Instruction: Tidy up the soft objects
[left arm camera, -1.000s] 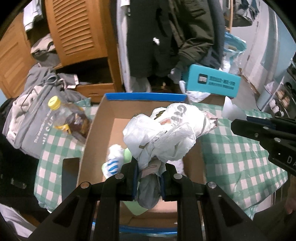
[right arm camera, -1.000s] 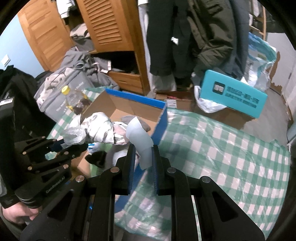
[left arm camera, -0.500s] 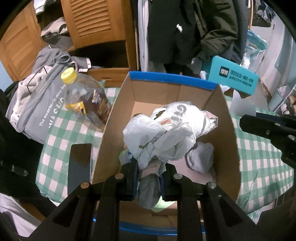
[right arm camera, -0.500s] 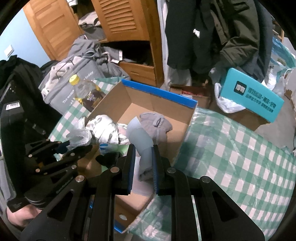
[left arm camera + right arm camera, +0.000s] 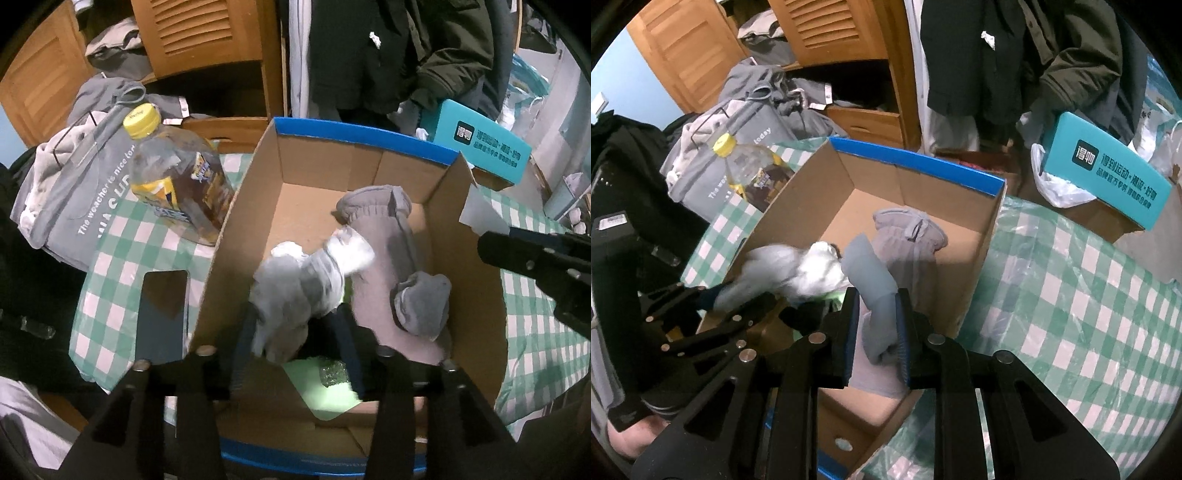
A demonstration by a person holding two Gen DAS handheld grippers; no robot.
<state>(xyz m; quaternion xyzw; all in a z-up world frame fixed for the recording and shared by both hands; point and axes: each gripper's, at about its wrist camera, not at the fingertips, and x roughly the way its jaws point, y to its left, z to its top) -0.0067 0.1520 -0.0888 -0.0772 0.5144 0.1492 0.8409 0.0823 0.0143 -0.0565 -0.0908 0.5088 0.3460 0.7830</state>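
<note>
Crumpled white-and-grey plastic bundle (image 5: pixel 306 284): motion-blurred, inside the open brown cardboard box with the blue rim (image 5: pixel 369 136), low over its near-left part, just above the spread tongs of the left gripper (image 5: pixel 295 350). Tongs wide apart, gripping nothing; bundle possibly brushing the left-side tong, hard to tell through the blur.

Right gripper (image 5: pixel 877 325): tongs pressed together on a folded blue-grey soft cloth (image 5: pixel 873 288), held over the box's near-right corner, close to the wall.

Possible trouble:
- Springs back up and spills over the near wall, since crumpled film rebounds and weighs little.
- Snags on a tong on withdrawal and gets dragged back out.
- Blue-grey cloth lands on the green-and-white checked tablecloth (image 5: pixel 1071 295) if let go too near the rim.
- Two grippers close together over one box; likely to knock each other or shove the light box toward the yellow-capped plastic bottle (image 5: pixel 177 177) and the dark phone (image 5: pixel 162 314) beside it.

Look of the soft things: bundle pale, puffy, wrinkled, semi-translucent. Beside it in the box, a long mauve-grey knitted sock (image 5: pixel 380 236) lying flat, a small balled grey sock (image 5: pixel 424 299) on top of it, and a pale green sheet (image 5: pixel 325 391) underneath. All limp, none stacked neatly.
</note>
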